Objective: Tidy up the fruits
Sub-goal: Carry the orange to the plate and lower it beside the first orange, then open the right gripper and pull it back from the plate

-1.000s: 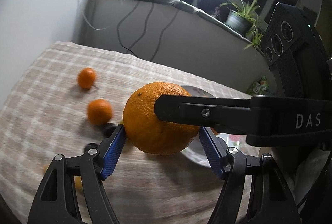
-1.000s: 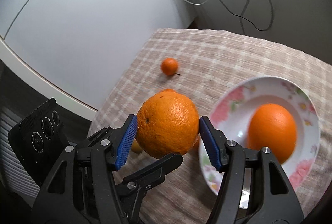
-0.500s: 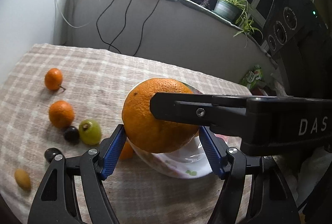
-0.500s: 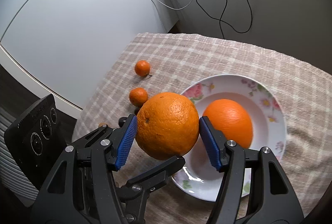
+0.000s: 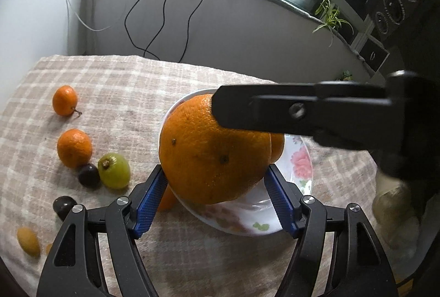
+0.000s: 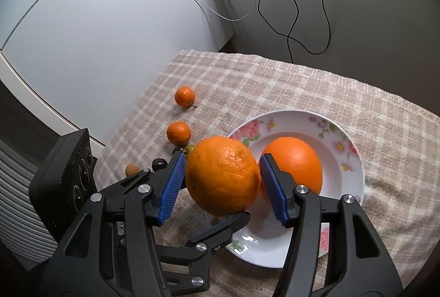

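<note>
The checked cloth (image 6: 288, 82) is covering the counter. The floral plate (image 6: 349, 159) is resting on it, holding one orange (image 6: 299, 159). My left gripper (image 5: 217, 195) and my right gripper (image 6: 220, 181) are both clamping a second large orange (image 6: 222, 176) above the plate's near rim; the right gripper's jaws are closing on it. Two mandarins (image 5: 74, 148), a green grape (image 5: 114, 170) and dark grapes (image 5: 88, 175) are lying left of the plate.

you won't find any readable text, label, brand, number or sign in either wrist view; nothing on the fruit, the flowered plate, the checked cloth or the gripper bodies carries legible lettering here.
</note>
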### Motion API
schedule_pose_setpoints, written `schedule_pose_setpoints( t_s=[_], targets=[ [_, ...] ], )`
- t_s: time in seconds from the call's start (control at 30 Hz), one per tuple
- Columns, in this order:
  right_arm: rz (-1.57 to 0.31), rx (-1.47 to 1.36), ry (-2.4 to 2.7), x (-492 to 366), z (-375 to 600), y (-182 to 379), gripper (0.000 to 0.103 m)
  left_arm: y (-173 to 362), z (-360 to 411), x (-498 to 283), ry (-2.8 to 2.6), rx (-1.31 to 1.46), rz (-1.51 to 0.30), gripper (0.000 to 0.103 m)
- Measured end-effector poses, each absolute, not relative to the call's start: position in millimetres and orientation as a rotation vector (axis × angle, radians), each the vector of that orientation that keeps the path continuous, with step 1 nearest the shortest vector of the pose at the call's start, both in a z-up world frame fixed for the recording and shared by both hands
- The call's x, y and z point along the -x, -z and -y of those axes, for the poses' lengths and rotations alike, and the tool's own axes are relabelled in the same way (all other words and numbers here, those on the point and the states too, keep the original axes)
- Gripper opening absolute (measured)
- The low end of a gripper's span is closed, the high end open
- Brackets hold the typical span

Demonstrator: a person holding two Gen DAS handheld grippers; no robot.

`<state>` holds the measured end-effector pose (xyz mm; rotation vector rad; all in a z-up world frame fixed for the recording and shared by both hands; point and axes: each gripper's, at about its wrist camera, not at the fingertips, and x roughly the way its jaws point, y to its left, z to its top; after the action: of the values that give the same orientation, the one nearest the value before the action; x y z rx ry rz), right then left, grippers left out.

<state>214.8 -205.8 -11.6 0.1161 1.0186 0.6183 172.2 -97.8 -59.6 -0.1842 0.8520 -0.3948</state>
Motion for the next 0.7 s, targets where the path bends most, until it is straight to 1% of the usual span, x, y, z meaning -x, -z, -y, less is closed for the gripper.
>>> schedule_pose_setpoints(
  t_s=[0.3, 0.37, 0.5, 0.7],
  targets=[
    [-1.018, -0.129, -0.610, -215.2, 208.8, 9.0, 0.059, 58.2, 96.1, -165.2, 0.392, 0.159, -0.851, 0.071],
    [-1.015, -0.125, -0.610, -213.9, 208.8, 8.5, 0.059, 58.1, 95.7, -162.6, 0.392, 0.149, -0.848, 0.073],
    [-1.016, -0.140, -0.609, -214.6, 212.2, 7.8, 0.059, 47.5, 97.6, -157.2, 0.399, 0.127, -0.819, 0.076],
    [-1.005, -0.156, -0.608, -211.4, 218.2, 7.4, 0.059, 35.7, 83.9, -138.5, 0.389, 0.121, -0.767, 0.076]
  ],
)
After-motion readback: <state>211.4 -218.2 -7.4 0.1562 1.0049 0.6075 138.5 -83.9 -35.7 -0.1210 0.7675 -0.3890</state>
